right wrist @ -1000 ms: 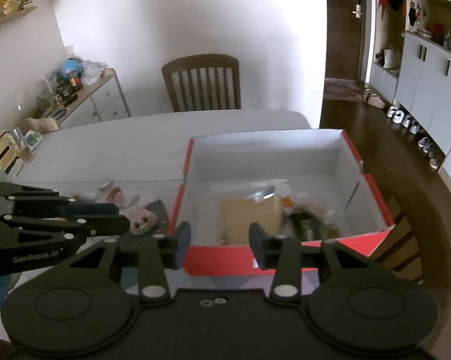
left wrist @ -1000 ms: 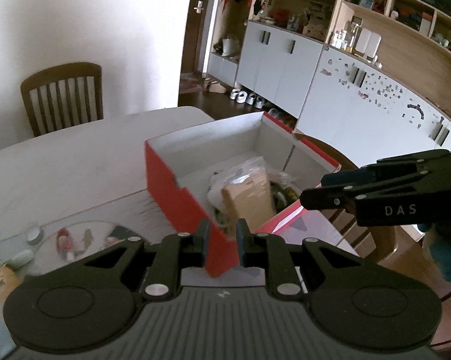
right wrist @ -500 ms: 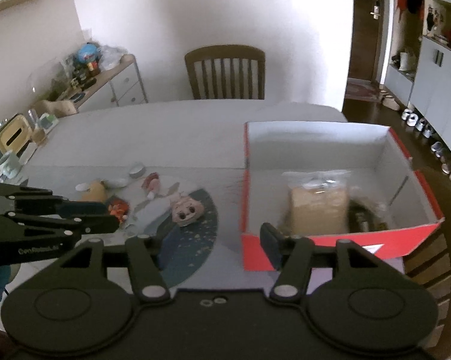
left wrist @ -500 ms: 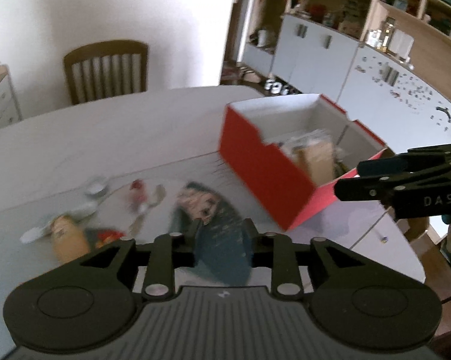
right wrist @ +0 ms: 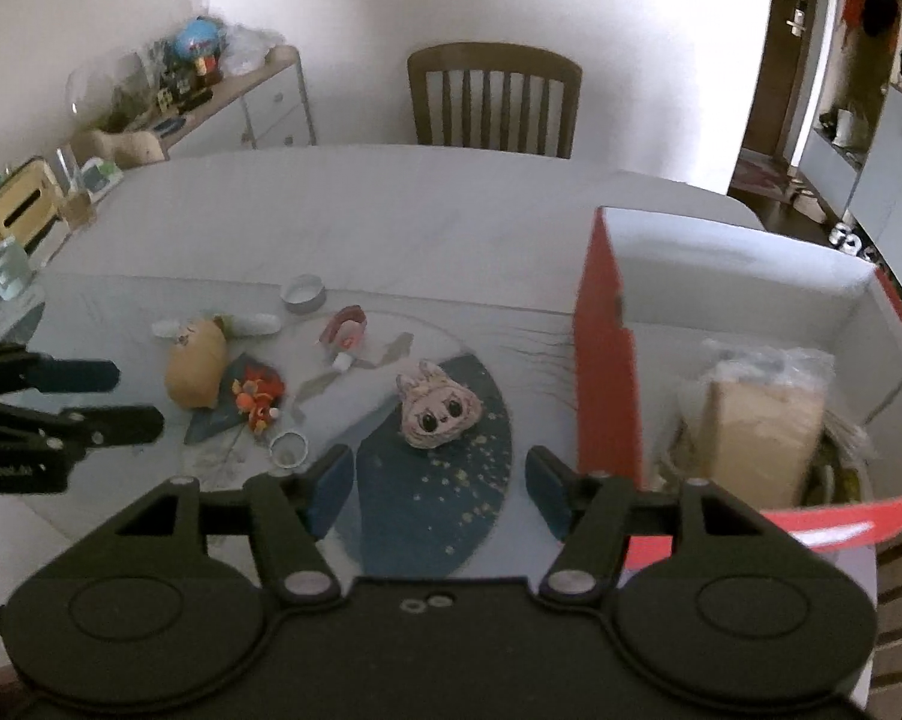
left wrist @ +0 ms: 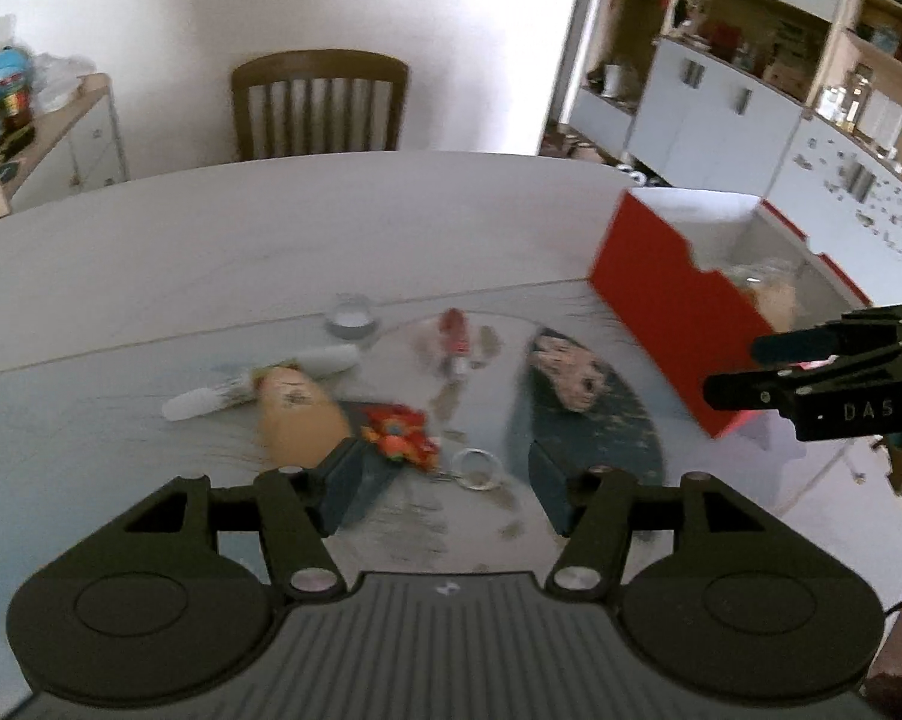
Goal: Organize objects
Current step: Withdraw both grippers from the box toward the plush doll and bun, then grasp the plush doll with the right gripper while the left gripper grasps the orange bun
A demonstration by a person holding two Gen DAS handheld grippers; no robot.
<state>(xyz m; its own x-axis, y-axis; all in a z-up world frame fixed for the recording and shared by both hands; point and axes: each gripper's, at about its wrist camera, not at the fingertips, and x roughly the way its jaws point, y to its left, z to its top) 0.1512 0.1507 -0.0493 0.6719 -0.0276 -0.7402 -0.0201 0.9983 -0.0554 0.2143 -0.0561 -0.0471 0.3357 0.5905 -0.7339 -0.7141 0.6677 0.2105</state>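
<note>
A red box point(right wrist: 607, 360) with a white inside stands at the table's right and holds a tan bagged packet point(right wrist: 763, 420); the box also shows in the left wrist view point(left wrist: 661, 306). Loose on the table lie a pink plush head point(right wrist: 439, 411), a tan egg-shaped toy point(right wrist: 196, 363), an orange flower keychain point(right wrist: 256, 393) with a ring point(right wrist: 287, 449), a pink-red clip point(right wrist: 346, 330) and a small round tin point(right wrist: 303, 294). My left gripper point(left wrist: 445, 480) is open and empty above the keychain point(left wrist: 400, 435). My right gripper point(right wrist: 439, 480) is open and empty, just in front of the plush head.
A blue round mat point(right wrist: 439, 498) lies under the plush head. A wooden chair point(right wrist: 493, 99) stands at the table's far side. A sideboard point(right wrist: 211, 114) with clutter is at the back left, white cabinets point(left wrist: 721, 108) at the right.
Both grippers swung left, away from the red box toward the loose items. The left gripper's jaws went from nearly shut to wide open; the right gripper opened wider.
</note>
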